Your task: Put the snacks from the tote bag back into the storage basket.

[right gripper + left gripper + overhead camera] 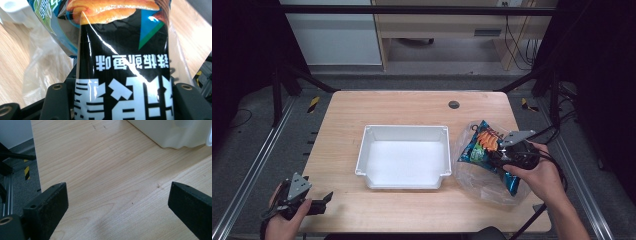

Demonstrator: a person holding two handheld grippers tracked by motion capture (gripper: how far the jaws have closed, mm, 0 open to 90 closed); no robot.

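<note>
A blue and black snack bag (pixel 482 145) with orange food pictured on it lies over a crumpled clear plastic bag (pixel 477 182) at the table's right. My right gripper (pixel 501 152) is shut on the snack bag's near end. In the right gripper view the snack bag (pixel 122 50) sits between the two jaws of that gripper (pixel 122 100), with the clear plastic bag (pixel 45 65) behind it. My left gripper (pixel 328 200) rests open at the table's front left corner. In its own view the left gripper (pixel 117 202) has only bare wood between its jaws.
An empty white tray (pixel 404 129) sits mid-table, left of the bags; its corner (pixel 160 132) shows in the left gripper view. A dark cable hole (pixel 454 104) lies beyond it. The table edge drops to grey floor and metal rails on the left.
</note>
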